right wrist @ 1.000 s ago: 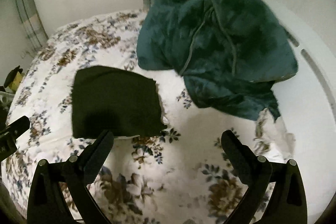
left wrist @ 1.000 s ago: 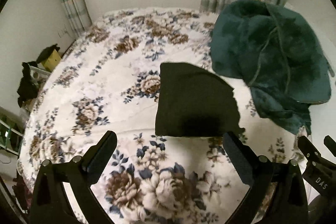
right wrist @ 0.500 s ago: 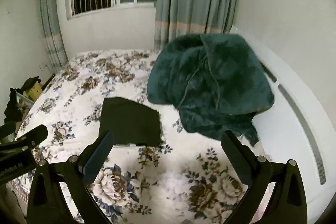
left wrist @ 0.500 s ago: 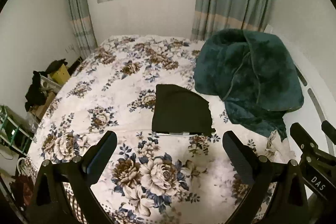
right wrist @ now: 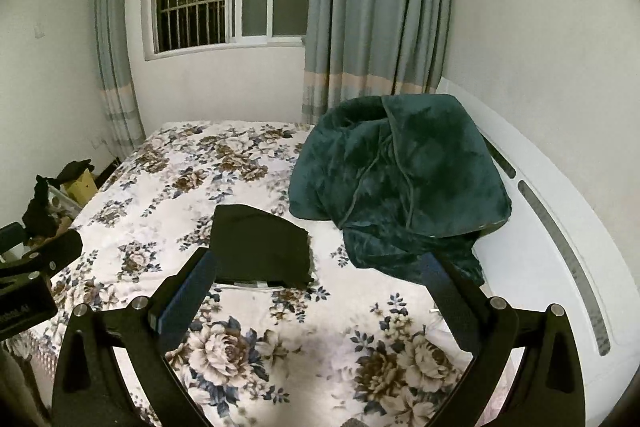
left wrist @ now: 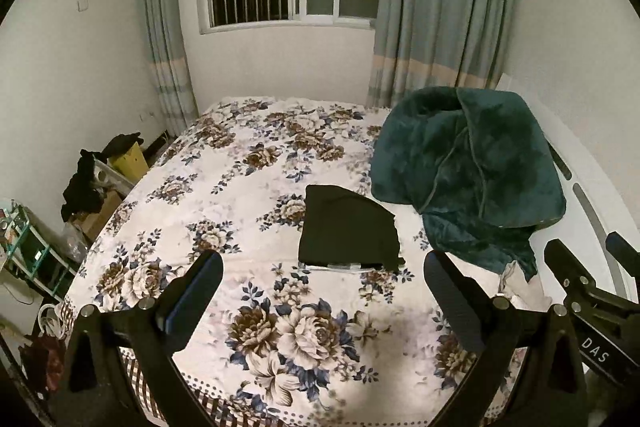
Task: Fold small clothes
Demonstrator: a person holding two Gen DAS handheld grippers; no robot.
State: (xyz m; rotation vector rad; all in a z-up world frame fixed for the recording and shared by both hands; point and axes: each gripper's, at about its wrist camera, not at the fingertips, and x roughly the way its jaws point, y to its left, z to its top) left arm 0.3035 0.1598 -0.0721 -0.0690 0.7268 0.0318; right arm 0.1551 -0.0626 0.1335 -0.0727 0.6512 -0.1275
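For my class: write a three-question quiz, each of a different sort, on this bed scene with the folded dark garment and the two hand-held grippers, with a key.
1. True or false: the black folded garment lies on the floral bedspread.
2. What lies just right of the garment? A) green plush blanket B) pillow C) laundry basket
3. Fill in: both the left hand-held gripper and the right hand-held gripper are ____, holding nothing.

Key: 1 true; 2 A; 3 open.
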